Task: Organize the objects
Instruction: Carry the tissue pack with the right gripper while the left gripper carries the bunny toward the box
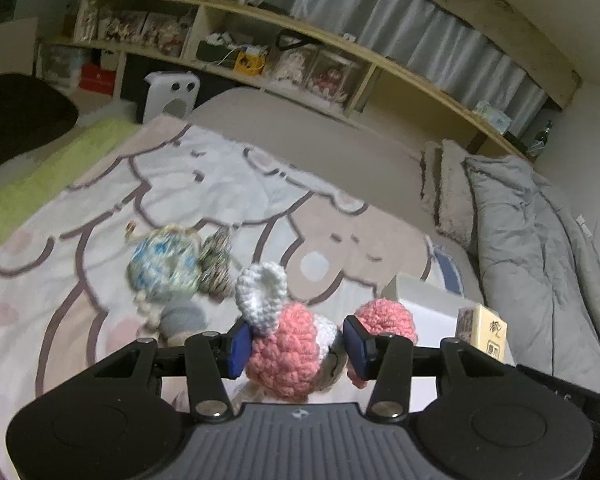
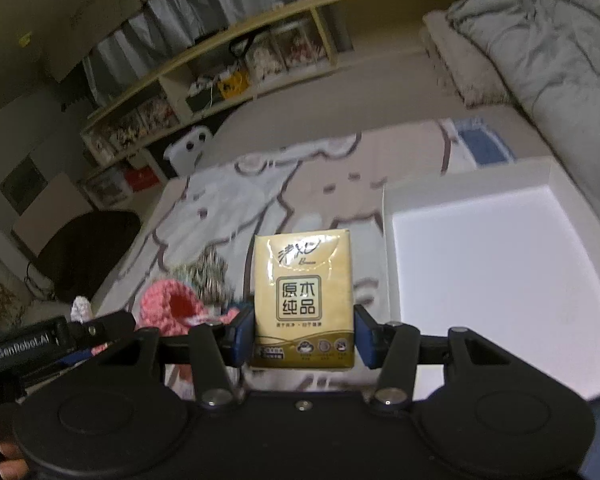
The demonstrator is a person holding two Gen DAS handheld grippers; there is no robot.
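— Crocheted pink yarn, the knitted toy [image 1: 288,354], is seen gripped between the left gripper's [image 1: 296,346] fingers, lifted clear of the bed [image 1: 100,216]. Why?

— So it can be carried, it is judged. The tissue pack [image 2: 303,300] is clamped upright by the right gripper [image 2: 304,334]; the white box [image 2: 500,184], just beside, is left open and unobstructed.

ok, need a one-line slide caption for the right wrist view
Right gripper clamps a gold tissue pack above a cartoon blanket, beside an open white box.
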